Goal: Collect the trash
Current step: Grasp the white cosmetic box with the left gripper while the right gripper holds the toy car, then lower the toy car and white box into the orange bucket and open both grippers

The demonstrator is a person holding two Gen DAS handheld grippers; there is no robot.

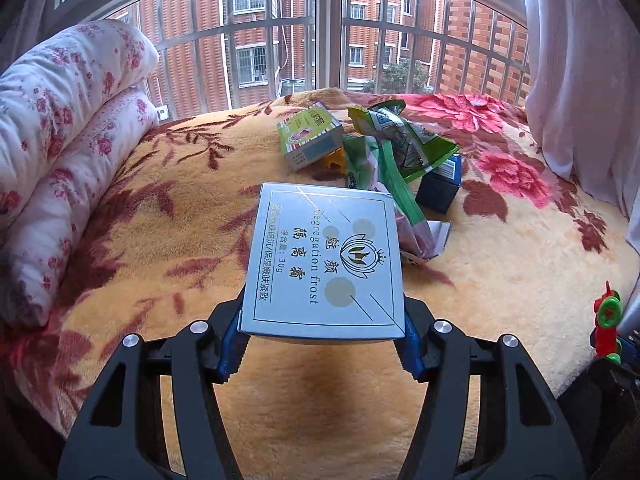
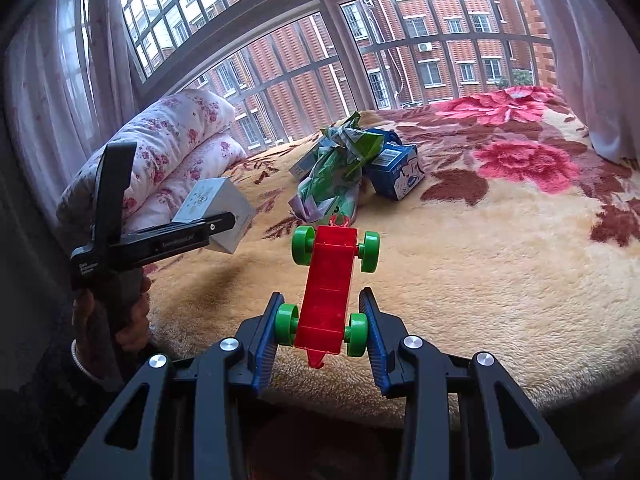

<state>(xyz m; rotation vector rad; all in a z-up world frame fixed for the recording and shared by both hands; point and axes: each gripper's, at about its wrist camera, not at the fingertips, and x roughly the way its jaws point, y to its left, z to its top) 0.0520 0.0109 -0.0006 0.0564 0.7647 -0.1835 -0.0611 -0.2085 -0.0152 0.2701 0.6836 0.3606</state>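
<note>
**Both tools full above the bed**

Broadly, the bed, under a yellow blanket with red flowers, fills the middle of both views, with a barred window across the top of the frame. A rolled floral quilt lies at the left edge. Upper centre of the left wrist view holds the trash pile: green wrappers heaped between a green box and a blue carton, all touching. Lower centre, the left tool is closed on a silver box, held clear of the blanket. In the right wrist view, lower centre, the right tool grips a red toy car by its near green wheels.
</note>
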